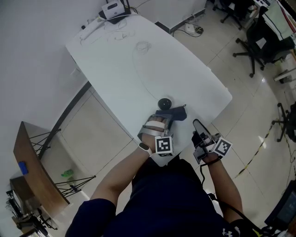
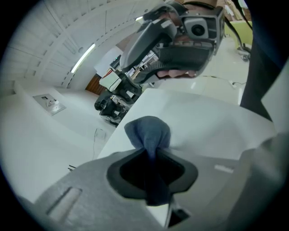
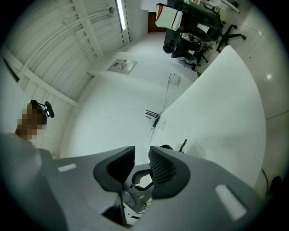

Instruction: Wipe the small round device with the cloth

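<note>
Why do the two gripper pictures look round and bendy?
Left gripper view: fisheye lens bends lines, corners go black, the cloth looks slightly soft; right gripper view: same bending, the lamp glares; head view: even light, hardly any shadow on the table.

Navy short-sleeved shirt [image 1: 171,208], white wristband [image 1: 144,147], grey left gripper [image 1: 174,113] and right gripper [image 1: 197,123] bearing black-and-white marker cubes [image 1: 163,145].

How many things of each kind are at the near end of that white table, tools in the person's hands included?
grippers: 2, left gripper and right gripper
small round device: 1
blue cloth: 1, pinched in the left gripper
total: 4
</note>
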`<action>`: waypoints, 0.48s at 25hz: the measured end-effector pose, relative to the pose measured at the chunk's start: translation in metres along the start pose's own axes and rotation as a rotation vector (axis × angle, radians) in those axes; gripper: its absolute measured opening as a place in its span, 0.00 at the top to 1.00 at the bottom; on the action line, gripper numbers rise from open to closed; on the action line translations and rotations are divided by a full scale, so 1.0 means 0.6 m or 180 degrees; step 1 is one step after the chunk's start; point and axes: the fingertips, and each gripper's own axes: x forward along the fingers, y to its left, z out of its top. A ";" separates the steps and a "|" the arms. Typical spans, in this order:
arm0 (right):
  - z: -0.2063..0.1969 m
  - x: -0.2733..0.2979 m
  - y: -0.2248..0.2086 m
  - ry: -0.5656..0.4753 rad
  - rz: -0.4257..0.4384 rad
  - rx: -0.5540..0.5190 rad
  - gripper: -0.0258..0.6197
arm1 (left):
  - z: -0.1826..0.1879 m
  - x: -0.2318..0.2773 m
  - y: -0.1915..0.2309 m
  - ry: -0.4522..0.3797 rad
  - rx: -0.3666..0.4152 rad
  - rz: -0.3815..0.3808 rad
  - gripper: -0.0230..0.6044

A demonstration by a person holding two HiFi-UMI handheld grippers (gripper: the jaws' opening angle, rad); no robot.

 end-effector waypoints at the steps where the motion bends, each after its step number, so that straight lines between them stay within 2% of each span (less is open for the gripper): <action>1: -0.002 0.001 -0.002 0.0013 0.0000 0.0003 0.79 | -0.005 0.005 -0.004 0.0016 0.0018 -0.0007 0.86; 8: -0.013 0.013 0.001 0.0085 0.0019 -0.0012 0.79 | -0.039 0.032 -0.029 0.0123 0.0094 -0.0149 0.86; 10: -0.017 0.013 0.004 0.0104 0.0015 -0.0026 0.79 | -0.038 0.028 -0.038 0.0100 0.0033 -0.0292 0.86; 12: -0.019 0.012 0.008 0.0110 0.0020 -0.0041 0.79 | -0.022 0.003 -0.037 -0.0050 -0.0182 -0.0459 0.86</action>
